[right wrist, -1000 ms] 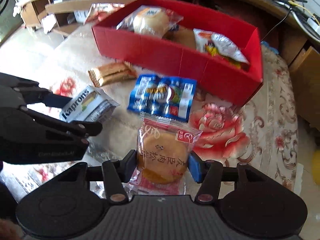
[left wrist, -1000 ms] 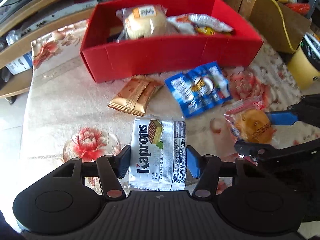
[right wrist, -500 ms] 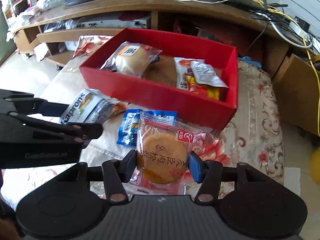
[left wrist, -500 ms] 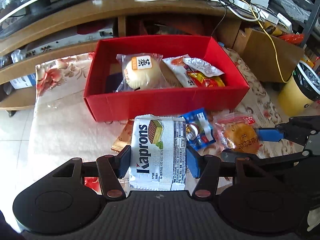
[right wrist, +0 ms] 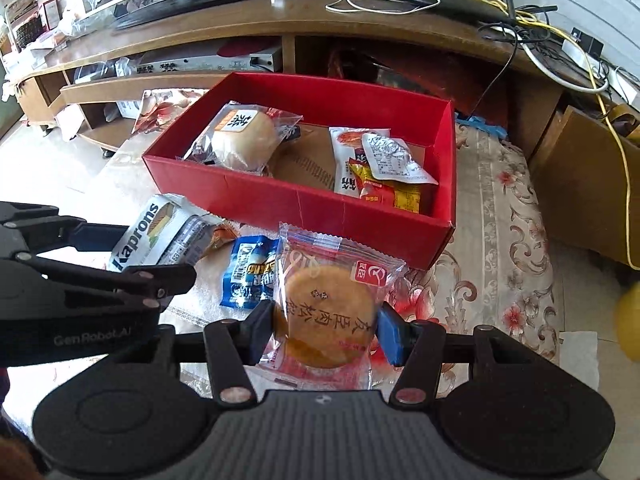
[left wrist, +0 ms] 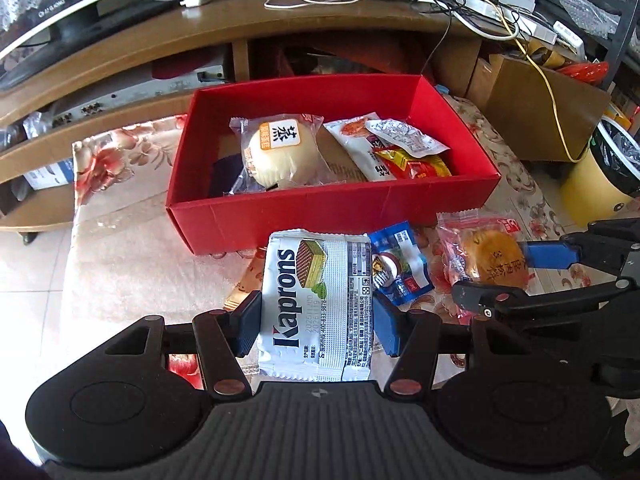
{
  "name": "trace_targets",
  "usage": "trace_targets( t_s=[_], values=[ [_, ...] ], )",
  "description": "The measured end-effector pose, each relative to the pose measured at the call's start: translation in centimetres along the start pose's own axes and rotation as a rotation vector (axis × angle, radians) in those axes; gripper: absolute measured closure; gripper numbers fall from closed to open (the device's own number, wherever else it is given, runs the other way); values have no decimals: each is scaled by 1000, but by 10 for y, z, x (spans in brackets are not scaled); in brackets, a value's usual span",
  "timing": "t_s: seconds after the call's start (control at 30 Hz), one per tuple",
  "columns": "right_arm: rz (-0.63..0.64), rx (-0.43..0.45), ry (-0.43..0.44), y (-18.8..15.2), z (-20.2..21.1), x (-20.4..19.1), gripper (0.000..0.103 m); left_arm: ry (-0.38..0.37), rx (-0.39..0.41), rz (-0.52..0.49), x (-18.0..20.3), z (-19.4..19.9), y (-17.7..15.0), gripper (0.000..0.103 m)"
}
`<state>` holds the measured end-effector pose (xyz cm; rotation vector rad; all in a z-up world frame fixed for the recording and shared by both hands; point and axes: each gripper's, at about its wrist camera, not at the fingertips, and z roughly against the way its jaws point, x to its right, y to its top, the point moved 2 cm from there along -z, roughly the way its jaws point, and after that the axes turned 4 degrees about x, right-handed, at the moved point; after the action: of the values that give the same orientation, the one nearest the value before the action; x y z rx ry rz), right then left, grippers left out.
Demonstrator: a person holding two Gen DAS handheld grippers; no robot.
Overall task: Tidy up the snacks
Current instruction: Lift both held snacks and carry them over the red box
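Observation:
My left gripper [left wrist: 316, 326] is shut on a white Kaprons wafer packet [left wrist: 316, 304], held above the table in front of the red box [left wrist: 320, 216]. My right gripper [right wrist: 326, 330] is shut on a clear-wrapped round cake [right wrist: 326, 312], also lifted, to the right of the left gripper. The red box [right wrist: 304, 204] holds a wrapped white bun [left wrist: 280, 152] and red-and-white snack packets [left wrist: 392, 148]. A blue snack packet [left wrist: 400, 266] and a brown biscuit packet [left wrist: 240, 296] lie on the table before the box.
The table has a floral cloth [right wrist: 500, 272]. A wooden TV stand [left wrist: 240, 32] with cables stands behind the box. A cardboard box [left wrist: 548, 120] and a yellow bin [left wrist: 604, 180] stand at the right.
Both grippers have risen from the table with their packets and now look down into the red box from higher up. Both stay shut.

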<state>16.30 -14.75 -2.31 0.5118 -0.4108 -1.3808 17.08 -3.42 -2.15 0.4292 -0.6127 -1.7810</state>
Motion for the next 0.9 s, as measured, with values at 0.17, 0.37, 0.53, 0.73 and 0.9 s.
trace_targets(
  t_s=[0.17,0.37,0.53,0.73,0.9],
  values=[
    [-10,14,-11,3,2,1,51,26,23,-15,3,2,3,39],
    [-18,26,-25,7,2,2,51,46,40,-23,4,3,8,39],
    [-27,36,-30,11,4,4,51,55,53,-20,5,4,13,40],
    [-36,54,-41,21,5,5,51,80,82,-25,4,7,23,40],
    [-54,69,-45,33,4,9,51,109,112,-46,6,6,37,40]
  ],
)
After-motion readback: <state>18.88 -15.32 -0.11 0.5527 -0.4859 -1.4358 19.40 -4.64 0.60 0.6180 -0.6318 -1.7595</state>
